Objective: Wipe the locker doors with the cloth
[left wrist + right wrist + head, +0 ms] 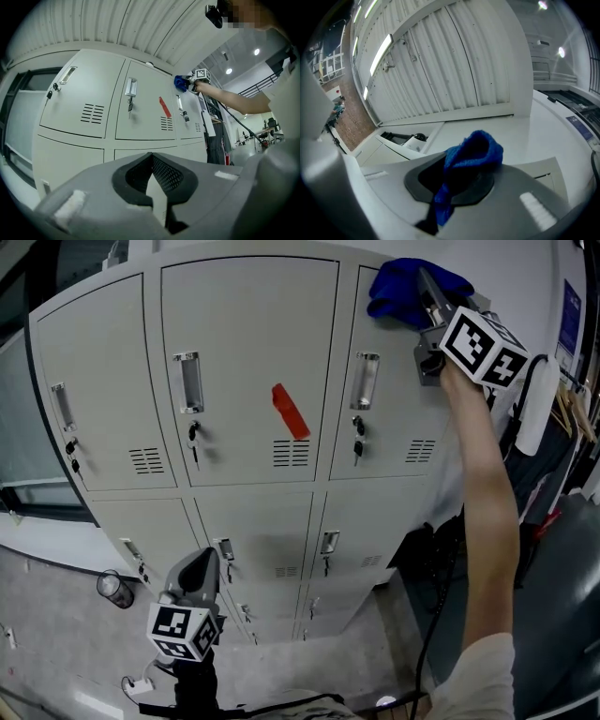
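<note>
A bank of grey locker doors (248,352) fills the head view. High at its right, my right gripper (427,292) is shut on a bunched blue cloth (403,287), and the cloth rests against the top edge of the upper right door (394,409). In the right gripper view the blue cloth (471,152) bulges out between the jaws of the right gripper (459,173). My left gripper (201,570) hangs low in front of the lower doors, shut and holding nothing. The left gripper view shows the left gripper (151,157) with its pads meeting at the tips, and the blue cloth (180,83) far off.
A red strip (290,412) is stuck on the upper middle door. Each door has a handle and a key. A clear jar (115,589) stands on the floor at the left. Clothing and cables (544,399) hang right of the lockers. A dark object (401,139) lies on the locker top.
</note>
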Demonstrator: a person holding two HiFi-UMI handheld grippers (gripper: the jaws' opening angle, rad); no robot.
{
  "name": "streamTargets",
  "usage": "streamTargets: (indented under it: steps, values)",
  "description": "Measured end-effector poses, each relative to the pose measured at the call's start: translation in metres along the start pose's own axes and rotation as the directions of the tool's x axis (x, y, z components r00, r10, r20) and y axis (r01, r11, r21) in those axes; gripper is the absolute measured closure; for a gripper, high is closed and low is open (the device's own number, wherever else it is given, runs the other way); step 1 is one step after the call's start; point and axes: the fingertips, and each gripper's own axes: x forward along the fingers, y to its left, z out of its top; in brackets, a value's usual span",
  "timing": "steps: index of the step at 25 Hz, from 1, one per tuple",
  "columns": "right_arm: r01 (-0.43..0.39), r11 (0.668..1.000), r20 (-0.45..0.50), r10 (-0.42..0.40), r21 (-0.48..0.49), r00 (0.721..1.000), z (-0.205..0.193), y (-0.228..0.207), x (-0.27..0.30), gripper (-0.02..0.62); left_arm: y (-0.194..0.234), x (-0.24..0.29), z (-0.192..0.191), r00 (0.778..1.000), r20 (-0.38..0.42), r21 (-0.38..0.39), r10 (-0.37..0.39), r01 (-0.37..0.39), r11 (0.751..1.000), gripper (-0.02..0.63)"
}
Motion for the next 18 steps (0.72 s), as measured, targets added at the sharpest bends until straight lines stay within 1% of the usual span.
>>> streamTargets:
  steps: [2,4,7,8,12,18]
  values:
    - [0.004,1.0,-0.019,-0.003,0.009,1.0,-0.006,0.002,0.007,0.571,0.002,-0.002,0.001,1.0,0.0,-0.001,0.005,-0.005,1.0,0.611]
    - [-0.007,1.0,-0.052,0.007,0.009,0.999,-0.021,0.009,0.011,0.571,0.003,-0.003,0.0,1.0,0.001,-0.003,0.005,-0.005,1.0,0.611]
    - [-0.013,0.998,-0.08,0.008,-0.06,0.997,-0.043,0.022,0.004,0.571,0.005,-0.004,-0.003,1.0,-0.006,-0.009,0.004,-0.004,1.0,0.611]
    - [-0.013,0.998,-0.085,0.007,-0.068,0.996,-0.048,0.025,-0.001,0.571,0.005,-0.004,-0.004,1.0,-0.01,-0.01,0.002,-0.002,1.0,0.611]
    - [-0.01,0.998,-0.106,0.004,-0.059,0.994,-0.072,0.029,-0.021,0.571,0.001,0.001,-0.007,1.0,-0.016,-0.01,-0.013,0.012,1.0,0.611]
    - [0.013,0.999,-0.126,-0.018,-0.037,0.992,-0.115,0.03,-0.061,0.571,-0.011,0.01,-0.01,0.998,-0.027,-0.01,-0.056,0.055,0.998,0.611]
